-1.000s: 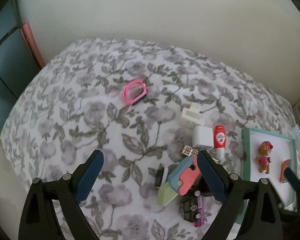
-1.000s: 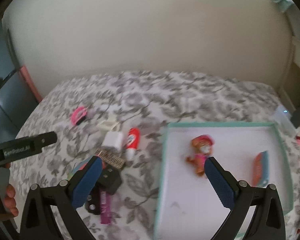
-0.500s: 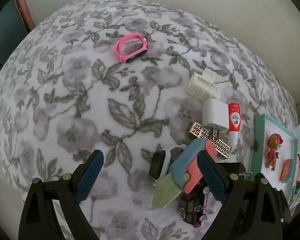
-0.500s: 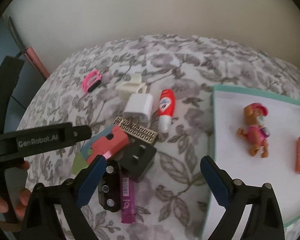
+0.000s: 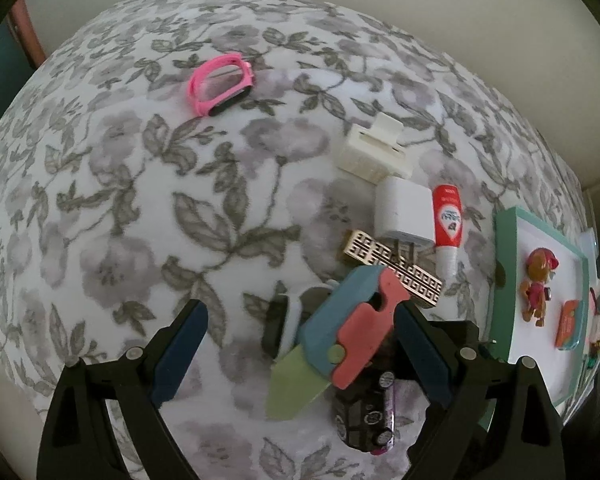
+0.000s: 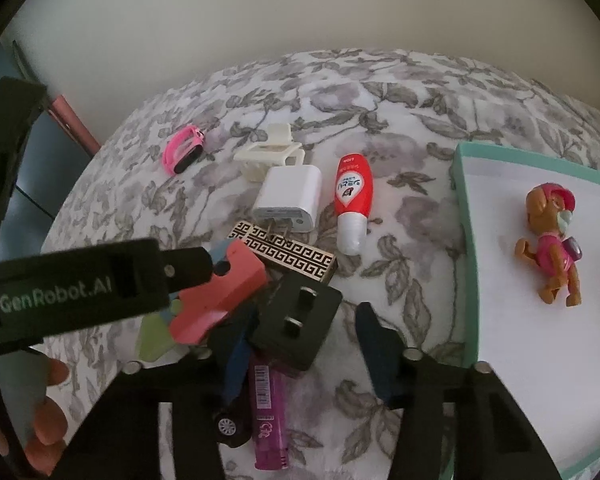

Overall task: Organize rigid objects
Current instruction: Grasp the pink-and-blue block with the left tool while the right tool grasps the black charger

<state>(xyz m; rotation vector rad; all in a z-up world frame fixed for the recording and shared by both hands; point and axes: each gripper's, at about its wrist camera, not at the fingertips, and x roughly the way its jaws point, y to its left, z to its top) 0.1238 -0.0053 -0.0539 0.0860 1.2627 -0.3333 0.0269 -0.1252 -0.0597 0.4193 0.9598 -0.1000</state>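
Note:
A pile of small objects lies on the floral cloth (image 5: 140, 200). My right gripper (image 6: 304, 328) hangs low over the pile and its jaws are closing around a black plug adapter (image 6: 296, 324). The left pad is at the plug's edge, while cloth still shows between the plug and the right pad. My left gripper (image 5: 300, 312) is open above a blue, pink and green toy knife (image 5: 352, 340), which lies near its right finger. A black toy car (image 5: 364, 416) and a purple lighter (image 6: 268, 412) lie under the pile.
Beyond the pile are a patterned gold bar (image 6: 288, 254), white charger (image 6: 288, 198), red-and-white tube (image 6: 352, 196), white claw clip (image 6: 268, 152) and pink wristband (image 6: 182, 154). A teal-rimmed tray (image 6: 466, 240) on the right holds a toy dog (image 6: 554, 240). A person's fingers (image 6: 44, 400) show at left.
Both grippers have sunk toward the pile and tilted further down. The right jaws have narrowed from wide open to just around the black plug. The left jaws stay wide.

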